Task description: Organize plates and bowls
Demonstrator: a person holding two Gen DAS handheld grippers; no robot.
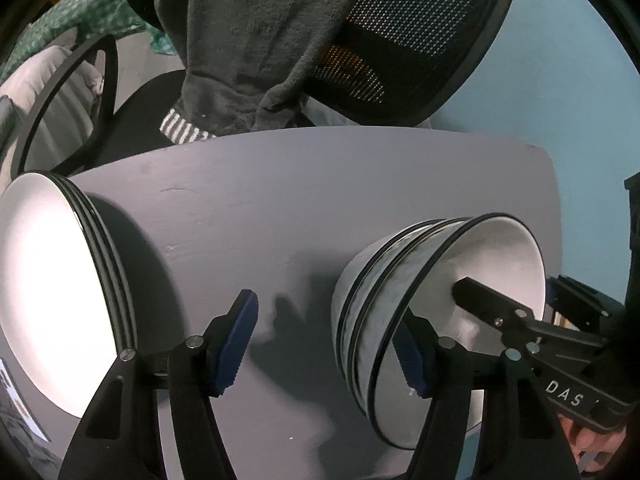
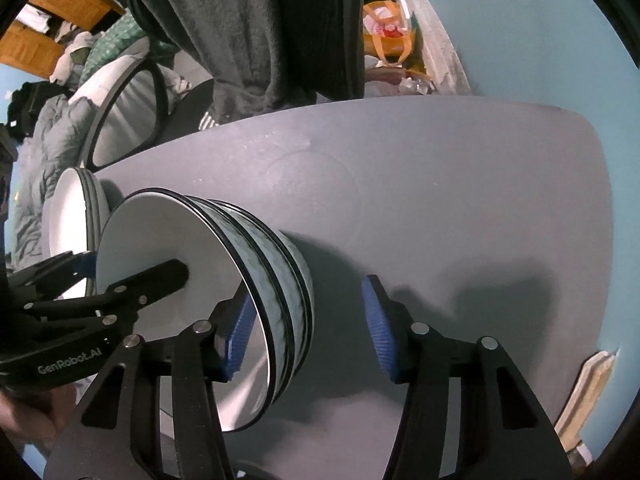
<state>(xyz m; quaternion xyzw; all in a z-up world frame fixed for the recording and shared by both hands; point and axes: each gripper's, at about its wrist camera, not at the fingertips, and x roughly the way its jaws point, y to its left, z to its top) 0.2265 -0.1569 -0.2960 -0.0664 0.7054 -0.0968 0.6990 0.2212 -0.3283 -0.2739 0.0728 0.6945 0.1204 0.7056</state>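
A stack of three bowls, white inside, mottled grey outside and black-rimmed, stands on the grey table. A stack of white plates with black rims sits to its left. My left gripper straddles the bowls' left wall: one blue pad is inside the top bowl, the other stands well clear outside, so it is open. My right gripper straddles the opposite wall in the same way, its outer pad apart from the bowls. Each view shows the other gripper's finger reaching into the top bowl.
Behind the table stands a mesh-backed chair with a dark towel draped over it. A round black-framed object leans at the back left amid bedding. Bare table surface lies right of the bowls, with blue floor beyond.
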